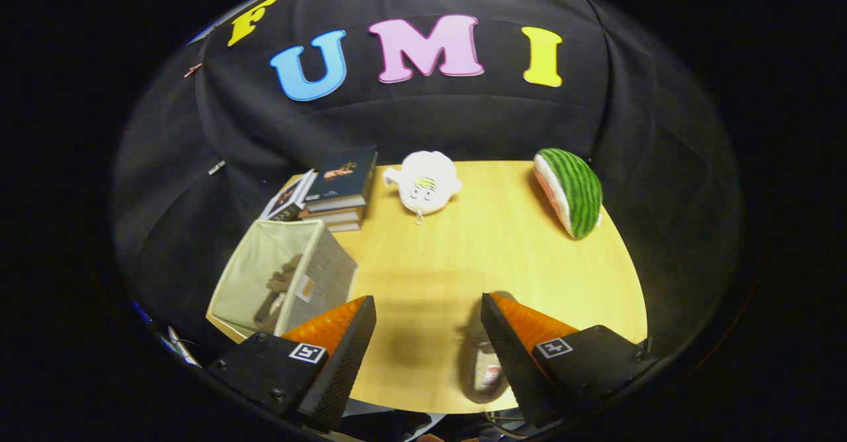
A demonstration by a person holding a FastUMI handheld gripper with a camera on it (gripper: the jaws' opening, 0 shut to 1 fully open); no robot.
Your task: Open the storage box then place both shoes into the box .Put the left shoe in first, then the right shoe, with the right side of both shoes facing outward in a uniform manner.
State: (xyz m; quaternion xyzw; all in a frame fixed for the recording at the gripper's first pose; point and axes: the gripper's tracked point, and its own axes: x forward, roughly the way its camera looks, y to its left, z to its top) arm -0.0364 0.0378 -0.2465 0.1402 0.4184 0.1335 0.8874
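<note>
The storage box [331, 266] stands open on the wooden table [476, 243], just left of my left finger, with pale lining and grey fabric walls. One brown shoe [278, 293] lies inside it. The other shoe [485, 362] lies on the table close to me, partly hidden behind my right finger. My gripper [429, 316] hovers above the table with its fingers wide apart and nothing between them.
A stack of books [341, 190] sits behind the box. A white plush toy [425, 184] lies at the table's far middle. A watermelon-slice plush [572, 190] stands at the far right. Bare tabletop stretches ahead of the fingers.
</note>
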